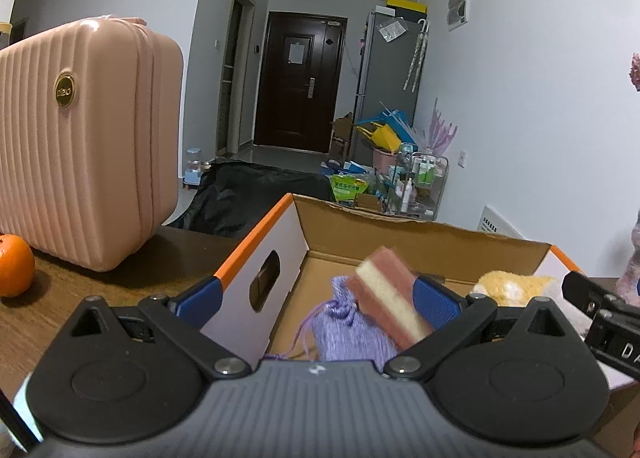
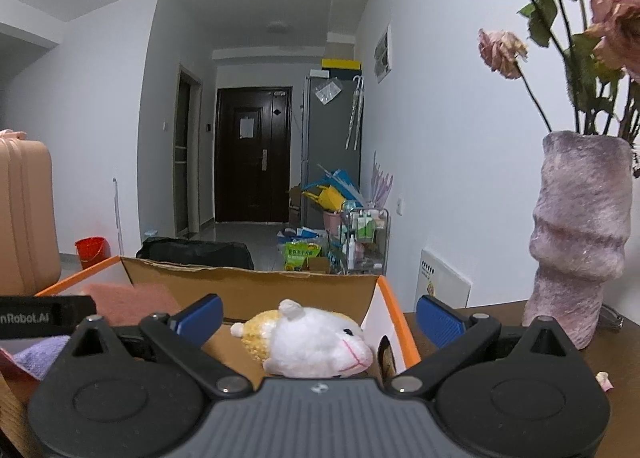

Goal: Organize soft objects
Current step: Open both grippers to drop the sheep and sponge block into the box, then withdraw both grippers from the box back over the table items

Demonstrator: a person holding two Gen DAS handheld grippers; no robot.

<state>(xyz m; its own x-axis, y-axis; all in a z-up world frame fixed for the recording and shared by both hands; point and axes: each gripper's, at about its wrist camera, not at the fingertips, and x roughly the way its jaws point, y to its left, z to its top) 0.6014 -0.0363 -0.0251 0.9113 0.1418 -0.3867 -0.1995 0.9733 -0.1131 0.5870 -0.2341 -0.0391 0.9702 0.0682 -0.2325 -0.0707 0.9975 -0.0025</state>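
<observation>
1. Left wrist view: the left gripper [image 1: 316, 298] has its blue-padded fingers spread wide over the open cardboard box with orange rim [image 1: 256, 242]. A pink-and-cream layered sponge [image 1: 386, 294] sits blurred between them, leaning by the right-hand pad; no pad presses it that I can see, so I judge it loose and dropping onto the lilac knitted drawstring pouch [image 1: 348, 330].
2. Right wrist view: the right gripper [image 2: 320, 318] stands fully wide and holds nothing. The white-and-yellow plush hamster [image 2: 316, 342] lies inside the box at its right-hand end, just under the fingers.
3. Risks, as I judge them:
   - The sponge could catch on the pad and tumble outside the box wall.
   - The right gripper, drawing away level, could brush the mottled purple ceramic vase [image 2: 580, 238] of dried roses close beside the box and tip it.
   - The two grippers are near each other and could knock together.
4. Only the left view shows the ribbed pink hard-shell case [image 1: 88, 146] in full, the orange fruit [image 1: 14, 264] and the pouch's cord; only the right view shows the vase whole and the hamster's face.
</observation>
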